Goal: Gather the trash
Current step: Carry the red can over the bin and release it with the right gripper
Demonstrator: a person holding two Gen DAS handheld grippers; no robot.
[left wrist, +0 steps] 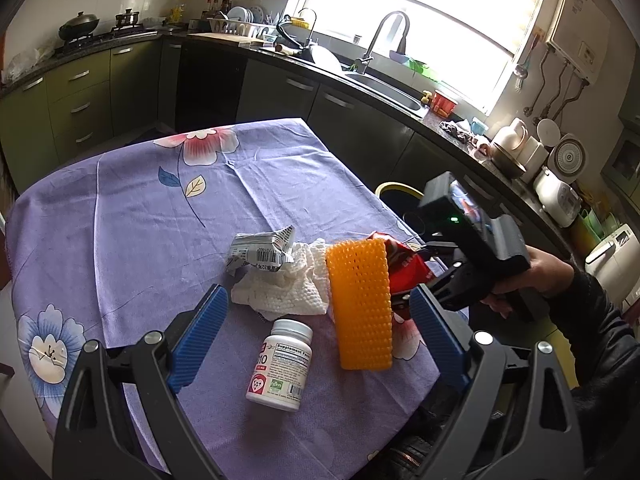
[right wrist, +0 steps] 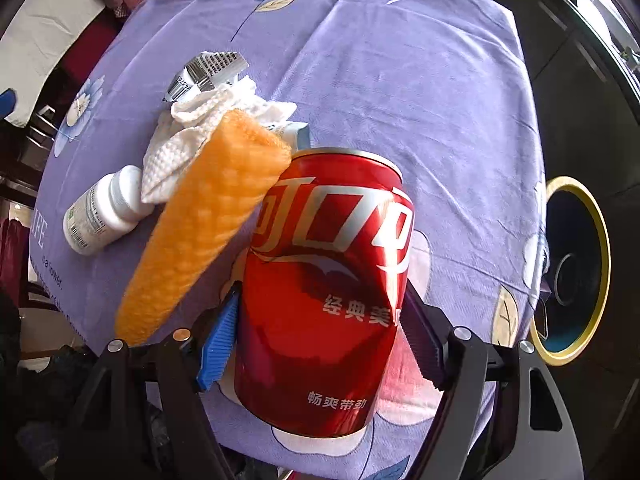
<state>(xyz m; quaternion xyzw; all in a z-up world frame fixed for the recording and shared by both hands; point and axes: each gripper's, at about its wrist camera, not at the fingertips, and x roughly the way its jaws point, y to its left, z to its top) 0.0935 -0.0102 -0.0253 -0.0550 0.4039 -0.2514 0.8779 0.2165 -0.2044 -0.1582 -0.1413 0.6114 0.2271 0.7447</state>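
My right gripper (right wrist: pixel 320 336) is shut on a dented red cola can (right wrist: pixel 324 288), held just above the purple floral tablecloth (right wrist: pixel 400 80); the can shows partly in the left wrist view (left wrist: pixel 404 264). An orange foam net sleeve (right wrist: pixel 200 240) leans against the can; it also shows in the left wrist view (left wrist: pixel 360 304). Beside it lie a crumpled white paper towel (left wrist: pixel 280 288), a silver wrapper (left wrist: pixel 260 254) and a white supplement bottle (left wrist: pixel 282 364) on its side. My left gripper (left wrist: pixel 316 328) is open and empty above the bottle and the towel.
A bin with a yellow rim (right wrist: pixel 572 268) stands off the table's right edge. It also shows in the left wrist view (left wrist: pixel 398 190). Kitchen counters, a sink (left wrist: pixel 384 88) and appliances lie behind the table.
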